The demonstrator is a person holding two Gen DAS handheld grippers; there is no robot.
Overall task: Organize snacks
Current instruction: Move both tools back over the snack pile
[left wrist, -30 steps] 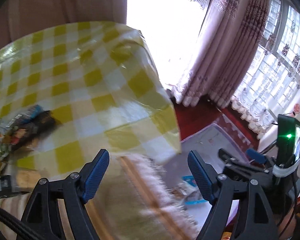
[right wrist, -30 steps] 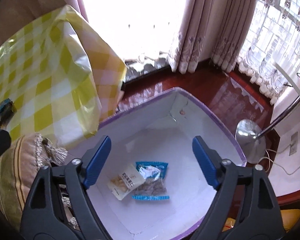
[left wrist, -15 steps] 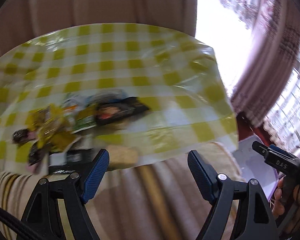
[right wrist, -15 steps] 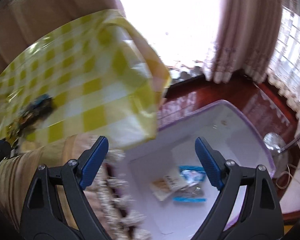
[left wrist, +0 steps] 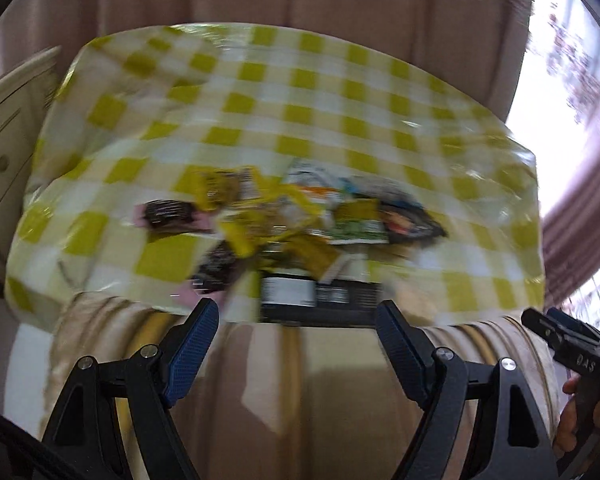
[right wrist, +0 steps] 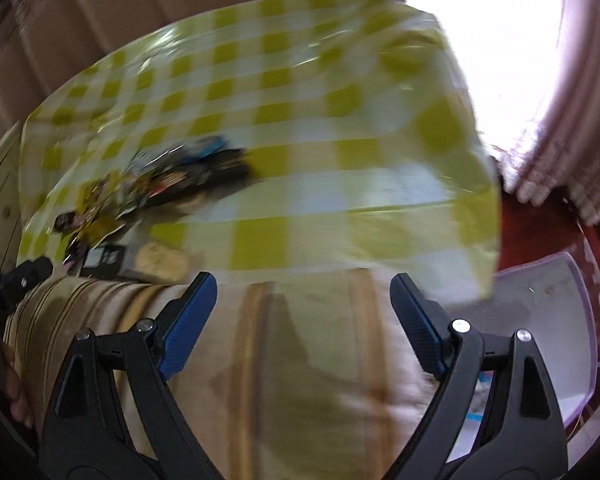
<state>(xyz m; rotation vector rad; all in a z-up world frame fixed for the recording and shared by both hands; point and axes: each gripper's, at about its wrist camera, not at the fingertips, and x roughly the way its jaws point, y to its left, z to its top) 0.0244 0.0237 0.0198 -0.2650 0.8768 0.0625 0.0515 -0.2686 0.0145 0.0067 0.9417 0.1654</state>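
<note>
A pile of snack packets [left wrist: 292, 228] lies on a yellow-checked tablecloth [left wrist: 340, 112]; the same pile shows at the left in the right wrist view [right wrist: 156, 188]. A flat black packet [left wrist: 320, 296] sits at the table's near edge. My left gripper [left wrist: 298, 344] is open and empty, just short of that edge. My right gripper [right wrist: 304, 320] is open and empty, in front of the cloth's [right wrist: 300, 100] near right part. A white bin with a purple rim [right wrist: 548, 320] stands low at the right. Both views are blurred.
A striped beige cushion [left wrist: 300, 380] lies between the grippers and the table. Pink curtains [left wrist: 572, 232] and a bright window stand at the right. A cream cabinet [left wrist: 4, 128] is at the left. The other hand-held gripper [left wrist: 572, 348] shows at the right edge.
Both grippers swung left from the bin toward the table. The snack pile moved to the centre of the left view. The bin slid to the right edge of the right view.
</note>
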